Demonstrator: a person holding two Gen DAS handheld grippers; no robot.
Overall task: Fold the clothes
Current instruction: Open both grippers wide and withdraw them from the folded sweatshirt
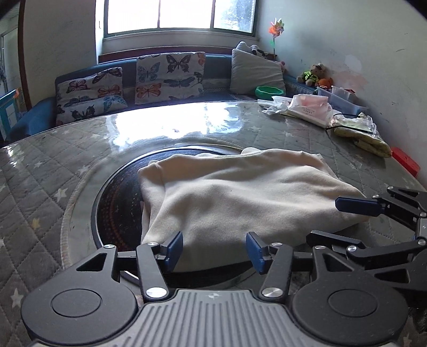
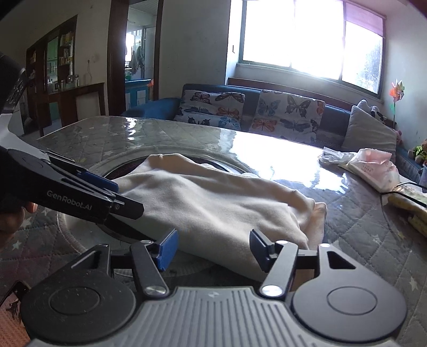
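A folded cream fleece garment (image 1: 240,192) lies in a soft, thick bundle on the grey quilted counter (image 1: 40,170) under a glossy clear cover, resting partly over a round dark patterned inset (image 1: 117,211) at the counter's middle. The left tongs (image 1: 214,248) stand apart at the garment's near edge, their blue pads (image 1: 173,249) just off the cloth with nothing pinched between them. The right tongs (image 2: 213,249) likewise stand apart at the near edge of the same bundle, close to its folded right end, where a lower layer of cloth peeks out; their pads press on nothing. In the left wrist view the right tongs reach in from the right, one blue pad close against the garment's right corner. Behind the counter sits a blue sofa (image 1: 42,114) with butterfly-print cushions (image 1: 168,77) under a bright window (image 1: 178,14). A pile of plastic-wrapped packets (image 1: 309,109) lies at the counter's far right corner, well apart from the garment.
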